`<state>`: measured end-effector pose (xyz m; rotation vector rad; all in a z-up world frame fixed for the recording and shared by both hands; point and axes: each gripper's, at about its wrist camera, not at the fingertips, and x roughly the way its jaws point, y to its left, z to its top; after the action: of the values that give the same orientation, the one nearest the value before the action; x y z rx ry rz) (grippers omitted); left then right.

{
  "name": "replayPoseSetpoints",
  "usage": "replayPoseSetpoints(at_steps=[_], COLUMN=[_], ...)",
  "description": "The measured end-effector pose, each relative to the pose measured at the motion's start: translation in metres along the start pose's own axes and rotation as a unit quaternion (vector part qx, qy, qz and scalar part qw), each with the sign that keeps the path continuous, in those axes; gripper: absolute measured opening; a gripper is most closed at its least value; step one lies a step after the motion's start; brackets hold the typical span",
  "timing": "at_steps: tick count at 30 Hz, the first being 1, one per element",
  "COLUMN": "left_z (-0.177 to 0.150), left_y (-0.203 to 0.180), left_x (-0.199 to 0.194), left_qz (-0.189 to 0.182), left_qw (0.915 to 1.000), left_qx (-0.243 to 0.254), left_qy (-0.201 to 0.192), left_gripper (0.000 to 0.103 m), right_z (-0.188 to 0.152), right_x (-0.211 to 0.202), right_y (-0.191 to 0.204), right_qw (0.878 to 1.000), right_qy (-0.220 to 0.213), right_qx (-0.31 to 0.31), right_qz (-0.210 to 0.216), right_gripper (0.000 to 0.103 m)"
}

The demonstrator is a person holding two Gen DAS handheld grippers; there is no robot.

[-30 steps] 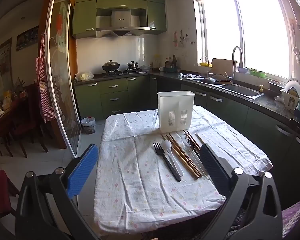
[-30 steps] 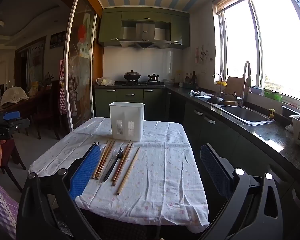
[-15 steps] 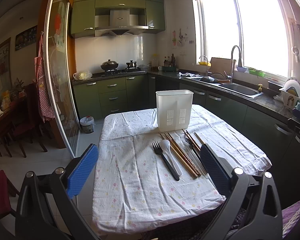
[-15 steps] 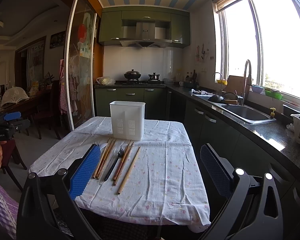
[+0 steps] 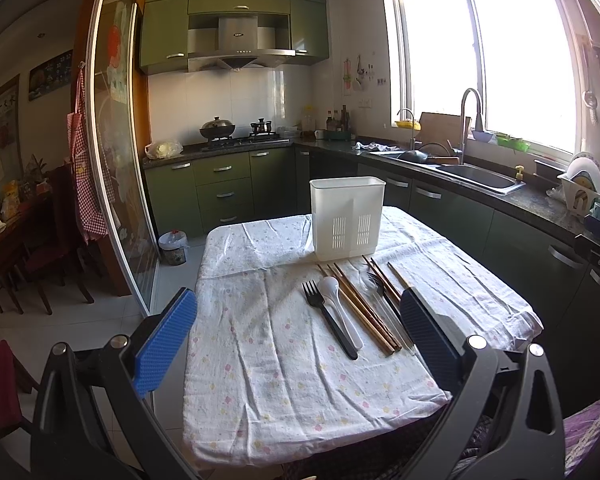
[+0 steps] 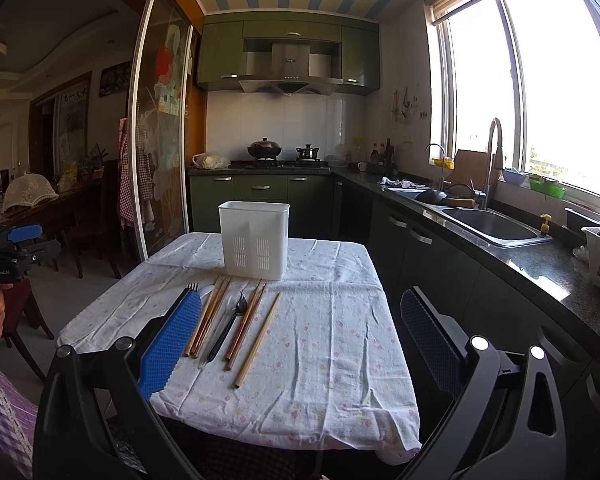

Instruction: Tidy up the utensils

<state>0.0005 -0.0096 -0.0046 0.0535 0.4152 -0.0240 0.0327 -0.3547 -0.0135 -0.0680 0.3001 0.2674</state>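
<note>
A white slotted utensil holder [image 5: 347, 218] [image 6: 254, 239] stands upright at the far end of the cloth-covered table [image 5: 268, 360] [image 6: 340, 340]. In front of it lie a black fork [image 5: 328, 318], a white spoon [image 5: 338, 308], several wooden chopsticks [image 5: 360, 308] [image 6: 256, 338] and a black spoon [image 6: 230, 326]. My left gripper [image 5: 296, 344] is open and empty, held back from the table's near left edge. My right gripper [image 6: 296, 340] is open and empty, above the near edge, its left pad beside the utensils.
Green cabinets and a counter with a sink [image 6: 492, 226] run along the right, close to the table. A stove [image 5: 240, 136] is at the back. A glass sliding door [image 5: 116, 184] and a small bin [image 5: 173, 246] stand left. Chairs [image 5: 56, 248] are further left.
Both views have shifted only slightly; the left gripper has drifted a little. The utensils and holder have not moved, and both grippers stay open.
</note>
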Motion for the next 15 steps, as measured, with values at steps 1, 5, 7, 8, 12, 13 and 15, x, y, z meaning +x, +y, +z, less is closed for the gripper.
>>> replayPoseSetpoints(at_steps=[1,5,7,8,12,13,15], left_z=[-0.0004,-0.0001,-0.0009,-0.0014,-0.0040,-0.0049,-0.0063], left_y=[-0.0004,-0.0001,-0.0010,-0.0017,-0.0044,-0.0011,-0.0013], left_x=[-0.0002,0.0006,0.0006,0.0005,-0.0007,0.0042,0.0046], left_qz=[0.000,0.000,0.000,-0.001,-0.002,-0.002,-0.002], left_qw=[1.0000,1.0000,1.0000,1.0000,1.0000,1.0000,1.0000], left_qx=[0.000,0.000,0.000,0.000,0.001,0.001,0.001], left_qy=[0.000,0.001,0.001,0.001,0.003,0.004,0.004], left_gripper=[0.097,0.097,0.097,0.097,0.097,0.097,0.097], right_z=[0.0000,0.0003,-0.0019,-0.0019,-0.0026,-0.0027,-0.0026], right_x=[-0.0003,-0.0003,0.0053,0.0053,0.0060,0.0060,0.0060], right_y=[0.0004,-0.0004,0.0003,0.0003,0.0003,0.0005,0.0001], right_qw=[1.000,1.000,1.000,1.000,1.000,1.000,1.000], right_qy=[0.000,0.000,0.001,0.001,0.002,0.002,0.002], right_qx=[0.000,0.001,0.001,0.001,0.002,0.002,0.002], right_qz=[0.000,0.000,0.001,0.000,0.000,0.000,0.000], right_gripper=[0.099,0.099,0.099,0.099,0.099,0.099,0.099])
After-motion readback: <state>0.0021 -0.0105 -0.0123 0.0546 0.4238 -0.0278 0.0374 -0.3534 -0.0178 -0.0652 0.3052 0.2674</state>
